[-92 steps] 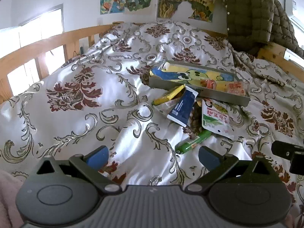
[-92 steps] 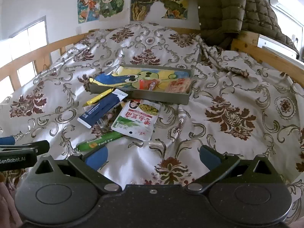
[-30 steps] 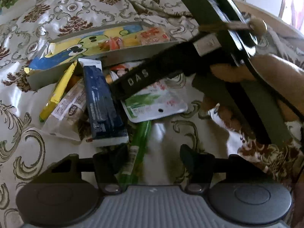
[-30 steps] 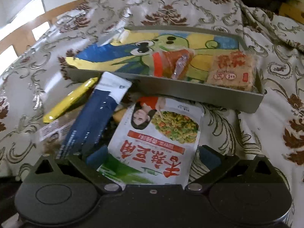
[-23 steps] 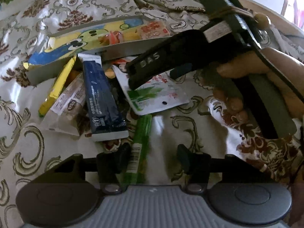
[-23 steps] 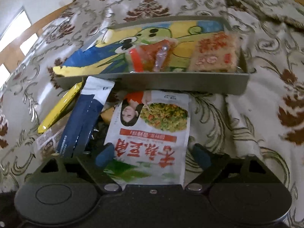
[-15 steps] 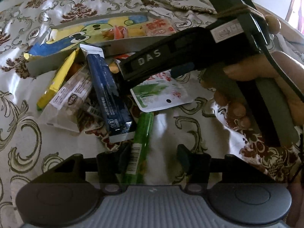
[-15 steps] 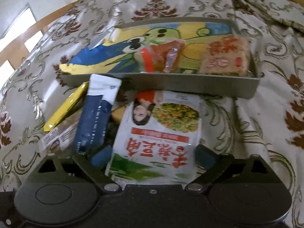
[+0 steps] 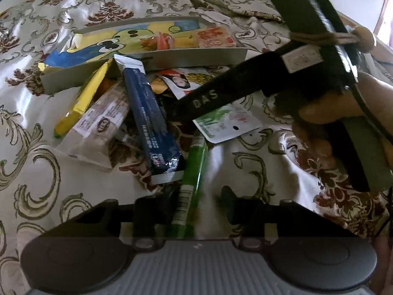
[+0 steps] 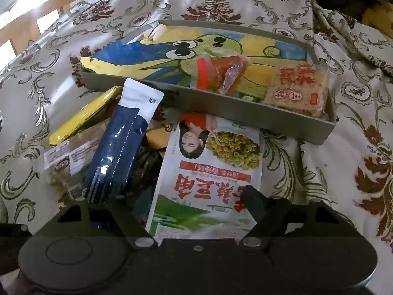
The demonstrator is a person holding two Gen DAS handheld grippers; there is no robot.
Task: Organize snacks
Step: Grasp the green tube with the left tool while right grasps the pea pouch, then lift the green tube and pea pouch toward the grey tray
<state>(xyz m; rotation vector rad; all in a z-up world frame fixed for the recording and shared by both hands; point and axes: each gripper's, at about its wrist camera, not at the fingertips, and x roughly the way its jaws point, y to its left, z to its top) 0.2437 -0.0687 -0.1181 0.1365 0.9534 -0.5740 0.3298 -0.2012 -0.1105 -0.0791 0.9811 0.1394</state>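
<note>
A green snack stick [image 9: 194,169] lies on the patterned bedspread between the fingers of my left gripper [image 9: 199,202]. Its jaws are closing; the left finger is at the stick and the right finger stands apart. My right gripper [image 10: 196,204] straddles the near end of a flat white pouch [image 10: 216,162] with red lettering. Its jaws are closing too, with the right finger at the pouch's edge. One of the right gripper's fingers [image 9: 208,95] crosses the left wrist view above the pouch [image 9: 226,123]. A grey tray [image 10: 245,113] lined with a cartoon drawing lies behind.
In the tray lie a red-orange packet [image 10: 218,73] and a square cracker packet [image 10: 297,88]. Left of the pouch are a long blue packet [image 10: 118,152], a yellow stick [image 10: 83,115] and a clear wrapped snack [image 9: 100,125]. A hand [image 9: 343,108] holds the right gripper.
Both grippers came down from well back to right over the snack pile. In the last second both pairs of jaws have narrowed, the left around the green stick, the right around the white pouch.
</note>
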